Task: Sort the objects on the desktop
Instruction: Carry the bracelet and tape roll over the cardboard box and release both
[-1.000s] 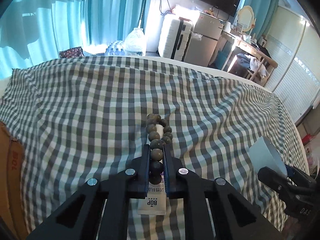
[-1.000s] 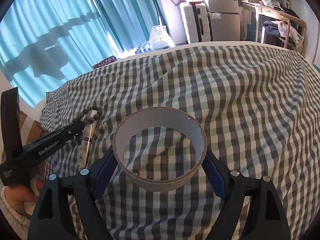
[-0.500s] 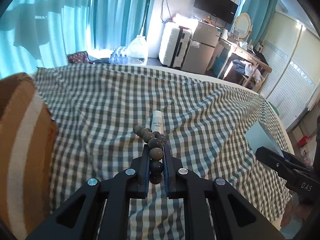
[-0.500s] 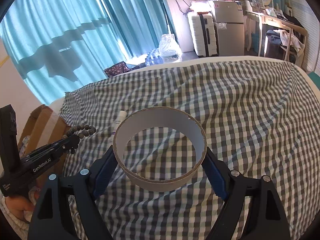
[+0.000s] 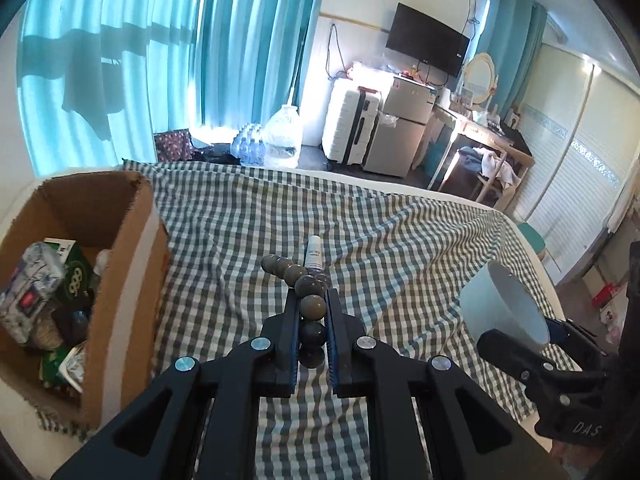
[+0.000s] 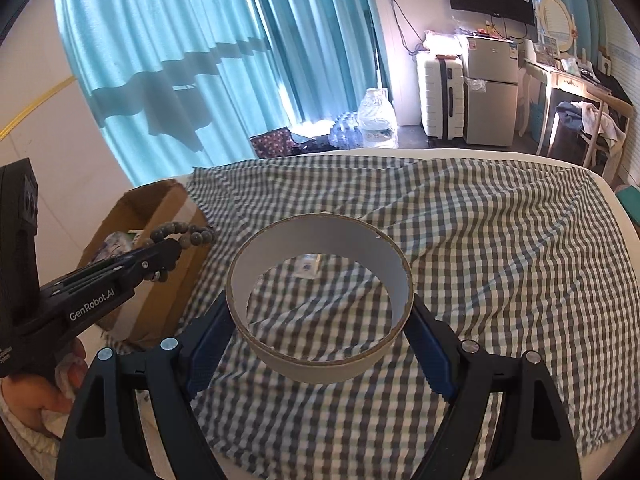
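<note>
My left gripper (image 5: 312, 312) is shut on a dark bead bracelet (image 5: 298, 274), held above the checked tablecloth (image 5: 400, 248). The bracelet also shows in the right wrist view (image 6: 184, 234), hanging near the cardboard box (image 6: 160, 216). My right gripper (image 6: 320, 320) is shut on a wide cardboard tape ring (image 6: 320, 360), held above the cloth; the ring also shows in the left wrist view (image 5: 504, 304). A small white tube (image 5: 314, 254) lies on the cloth beyond the bracelet, and shows through the ring (image 6: 308, 266).
The open cardboard box (image 5: 132, 264) at the table's left edge holds several packets and a green carton. Beyond the table stand teal curtains, a white suitcase (image 5: 352, 124), a small fridge, water bottles and a desk.
Both grippers have risen and pulled back with their loads. The left gripper has moved toward the left, so the cardboard box and its contents have come into view.
</note>
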Tool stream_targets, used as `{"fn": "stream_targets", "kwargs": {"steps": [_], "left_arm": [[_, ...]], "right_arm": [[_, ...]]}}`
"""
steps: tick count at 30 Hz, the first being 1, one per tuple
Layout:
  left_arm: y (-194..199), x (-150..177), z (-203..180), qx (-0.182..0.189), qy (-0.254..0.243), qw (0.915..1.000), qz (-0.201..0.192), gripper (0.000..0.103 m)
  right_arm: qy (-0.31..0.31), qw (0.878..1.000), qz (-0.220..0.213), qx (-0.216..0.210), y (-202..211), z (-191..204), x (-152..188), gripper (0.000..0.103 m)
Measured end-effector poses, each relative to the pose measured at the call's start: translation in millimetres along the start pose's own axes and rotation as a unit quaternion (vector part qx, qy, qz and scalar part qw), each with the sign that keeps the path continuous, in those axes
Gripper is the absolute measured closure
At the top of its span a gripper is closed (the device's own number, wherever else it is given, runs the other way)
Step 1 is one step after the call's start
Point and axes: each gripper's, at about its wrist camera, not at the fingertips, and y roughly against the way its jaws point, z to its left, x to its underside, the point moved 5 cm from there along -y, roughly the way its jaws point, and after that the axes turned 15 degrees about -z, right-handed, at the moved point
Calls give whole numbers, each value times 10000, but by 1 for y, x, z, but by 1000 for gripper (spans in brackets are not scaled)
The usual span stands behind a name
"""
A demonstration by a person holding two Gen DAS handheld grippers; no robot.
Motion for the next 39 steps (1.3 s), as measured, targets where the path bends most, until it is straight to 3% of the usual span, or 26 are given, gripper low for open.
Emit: {"fn": "stream_targets", "kwargs": {"steps": [11,19,25,31,39], "left_arm": [[68,-23,25,-138,121,9993,-322,92],[93,-45,84,-438,236,9975,-504,92],[93,-54,149,-858,354,9943,-524,92],[80,-39,220,-1274,625,9891,-393,92],[44,-4,269,-1464,761,9862,114,92]], "right_arm": [[525,9978,-262,-295,49,73,-7,20],[881,9921,-377,-812,44,154,-22,20],[989,9861,-323,-1298,7,218,-35,20],[1027,9804,-33,-1679,-50,266,-32,20],[847,9784,397,-1844,-115,291,-12,20]]}}
